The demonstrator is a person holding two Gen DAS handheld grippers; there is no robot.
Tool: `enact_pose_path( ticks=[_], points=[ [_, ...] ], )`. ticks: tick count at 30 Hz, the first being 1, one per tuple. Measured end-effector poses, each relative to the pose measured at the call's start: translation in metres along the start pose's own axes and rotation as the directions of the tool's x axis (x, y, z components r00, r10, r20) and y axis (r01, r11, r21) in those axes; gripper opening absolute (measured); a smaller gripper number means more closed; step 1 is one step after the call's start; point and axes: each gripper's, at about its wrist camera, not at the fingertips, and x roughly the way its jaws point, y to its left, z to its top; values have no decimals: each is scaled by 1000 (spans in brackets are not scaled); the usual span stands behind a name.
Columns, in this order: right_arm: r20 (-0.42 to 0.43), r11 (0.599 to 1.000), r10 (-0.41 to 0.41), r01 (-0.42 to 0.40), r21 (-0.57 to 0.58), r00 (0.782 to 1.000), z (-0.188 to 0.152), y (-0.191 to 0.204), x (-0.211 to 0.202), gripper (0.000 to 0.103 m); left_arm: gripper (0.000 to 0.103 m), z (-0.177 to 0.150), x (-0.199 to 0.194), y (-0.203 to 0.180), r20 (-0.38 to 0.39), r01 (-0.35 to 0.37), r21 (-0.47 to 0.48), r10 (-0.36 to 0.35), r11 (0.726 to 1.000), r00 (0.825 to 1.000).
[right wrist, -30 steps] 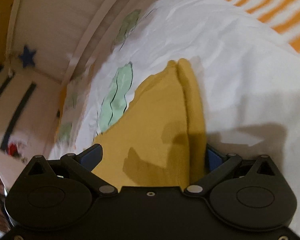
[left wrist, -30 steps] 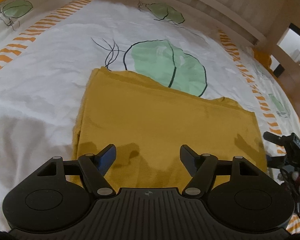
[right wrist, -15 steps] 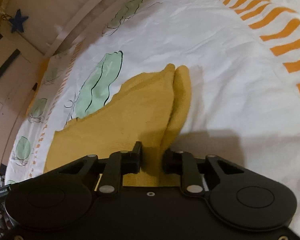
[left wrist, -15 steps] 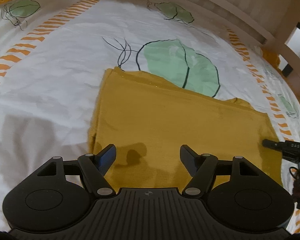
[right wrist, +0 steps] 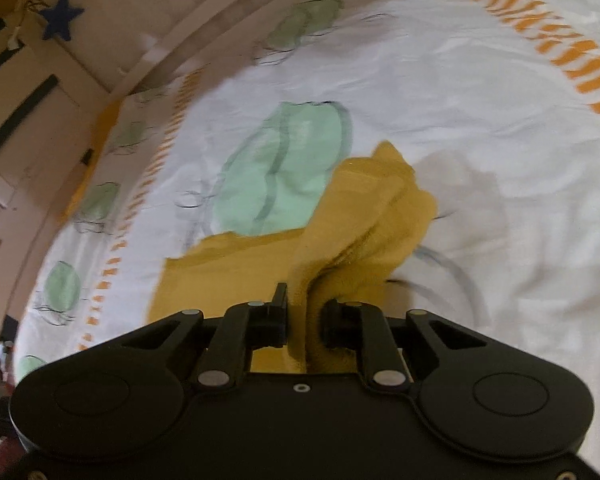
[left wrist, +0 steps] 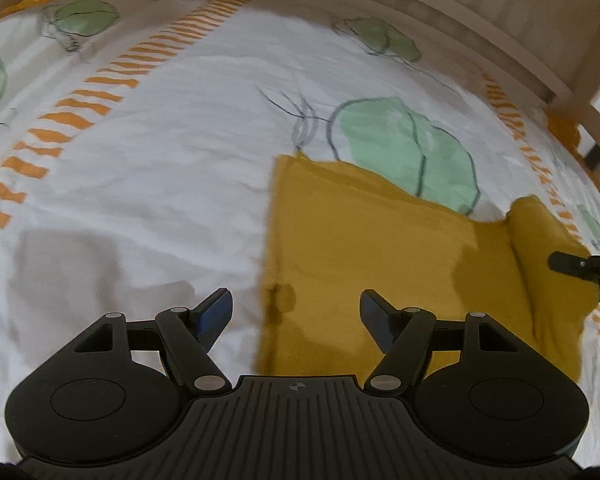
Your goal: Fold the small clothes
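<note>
- The mustard-yellow garment (left wrist: 380, 248) lies folded on a bed, on a white bedsheet (left wrist: 160, 184) printed with green leaves and rows of orange dashes
- In the left wrist view the garment fills the lower right of the sheet; its far edge covers part of a large green leaf print (left wrist: 404, 148), and its left edge runs straight toward the camera
- The left tongs (left wrist: 296, 312) stand spread with nothing between the fingers; they hang over the garment's near left edge, the left finger over bare sheet and the right finger over the yellow cloth, and whether they touch the fabric cannot be told
- The right tongs (right wrist: 304, 316) are closing, pinching a bunched fold of the garment (right wrist: 364, 216) between the pads; the cloth rises in a ridge from the flat part up into the grip
- In the left wrist view that raised side shows as a lifted yellow hump at the far right, with the dark tip of the right tongs (left wrist: 580, 266) just beside it
- A pale wooden bed frame (left wrist: 460, 12) curves along the far side of the sheet
- A dark blue star (right wrist: 62, 16) hangs on the wall beyond the bed in the right wrist view
</note>
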Motion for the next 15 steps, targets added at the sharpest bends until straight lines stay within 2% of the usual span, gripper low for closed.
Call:
enact_pose_path(
  ticks=[3, 8, 15],
  points=[
    [-14, 1000, 11, -12, -25, 1000, -4, 28, 17, 25, 69, 3, -6, 13, 9, -4, -29, 4, 1000, 1000],
    [-37, 999, 46, -46, -4, 998, -15, 62, 51, 24, 69, 7, -16, 32, 25, 11, -75, -9, 997, 1000],
    [-61, 999, 35, -35, 3, 998, -34, 98, 87, 24, 69, 10, -24, 48, 46, 19, -103, -14, 994, 999]
  ],
)
